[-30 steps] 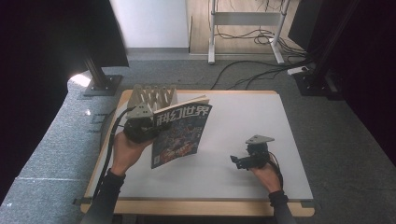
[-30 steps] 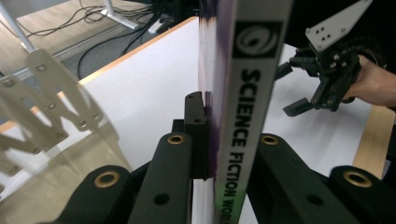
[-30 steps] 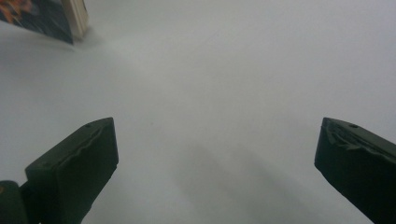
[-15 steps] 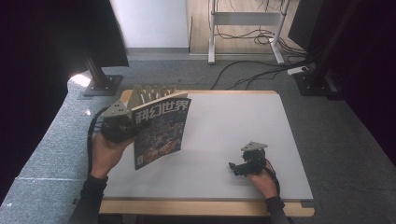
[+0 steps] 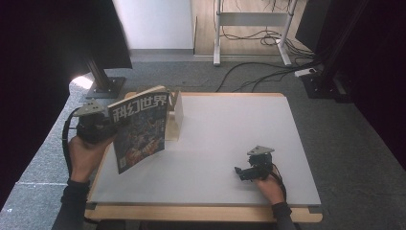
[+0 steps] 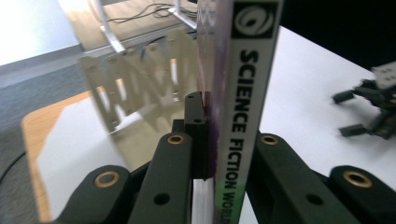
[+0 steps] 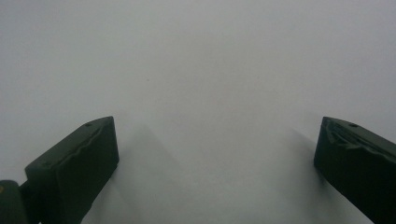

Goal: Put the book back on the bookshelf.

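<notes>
A science fiction magazine [image 5: 140, 129] with a colourful cover hangs upright above the table's left edge, my left gripper [image 5: 103, 128] shut on its spine side. In the left gripper view the black jaws clamp the magazine's spine [image 6: 243, 116] between them. Just behind the magazine stands a pale slotted rack [image 5: 174, 117], seen blurred as a rack [image 6: 135, 79] beyond the jaws. My right gripper [image 5: 241, 173] rests low on the white table at the front right, its jaws wide apart with nothing between them, and bare table [image 7: 201, 70] lies ahead of the right gripper [image 7: 217, 149].
The white tabletop [image 5: 230, 129] has a wooden rim. A black monitor stand base [image 5: 103, 87] sits on the grey floor to the left. A white desk frame [image 5: 253, 28] and loose cables lie on the floor beyond the table.
My left gripper has carried the magazine leftward and a little up, off the table's middle to its left edge, uncovering the rack behind it. The right gripper has stayed in place.
</notes>
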A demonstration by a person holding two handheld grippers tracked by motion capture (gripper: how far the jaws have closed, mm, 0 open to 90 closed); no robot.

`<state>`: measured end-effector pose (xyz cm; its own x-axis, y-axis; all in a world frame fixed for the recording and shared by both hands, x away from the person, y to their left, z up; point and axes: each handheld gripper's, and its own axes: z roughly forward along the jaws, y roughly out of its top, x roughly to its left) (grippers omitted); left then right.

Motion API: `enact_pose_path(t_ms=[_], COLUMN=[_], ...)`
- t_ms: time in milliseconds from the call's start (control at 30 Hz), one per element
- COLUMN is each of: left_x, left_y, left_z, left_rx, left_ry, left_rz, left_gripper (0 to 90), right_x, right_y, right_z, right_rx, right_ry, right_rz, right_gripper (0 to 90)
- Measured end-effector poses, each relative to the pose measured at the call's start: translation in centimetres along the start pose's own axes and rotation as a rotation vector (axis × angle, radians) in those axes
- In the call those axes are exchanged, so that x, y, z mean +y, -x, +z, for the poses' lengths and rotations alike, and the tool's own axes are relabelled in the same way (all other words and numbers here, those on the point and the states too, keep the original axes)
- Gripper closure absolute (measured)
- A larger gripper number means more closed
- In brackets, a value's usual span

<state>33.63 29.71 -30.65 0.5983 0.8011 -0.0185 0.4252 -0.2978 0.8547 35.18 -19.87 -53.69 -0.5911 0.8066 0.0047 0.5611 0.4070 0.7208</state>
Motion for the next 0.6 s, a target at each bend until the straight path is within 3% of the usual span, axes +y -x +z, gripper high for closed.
enact_pose_path(t_ms=[600], left_x=[0.3], left_y=[-4.2], left_z=[1.9], left_rx=[0.122], left_ry=[0.021], left_rz=[-0.122], left_gripper=[82.5], right_x=[0.0], right_y=[0.0], right_z=[0.0], right_rx=[0.002], right_ry=[0.0], right_rz=[0.0], right_gripper=[0.0])
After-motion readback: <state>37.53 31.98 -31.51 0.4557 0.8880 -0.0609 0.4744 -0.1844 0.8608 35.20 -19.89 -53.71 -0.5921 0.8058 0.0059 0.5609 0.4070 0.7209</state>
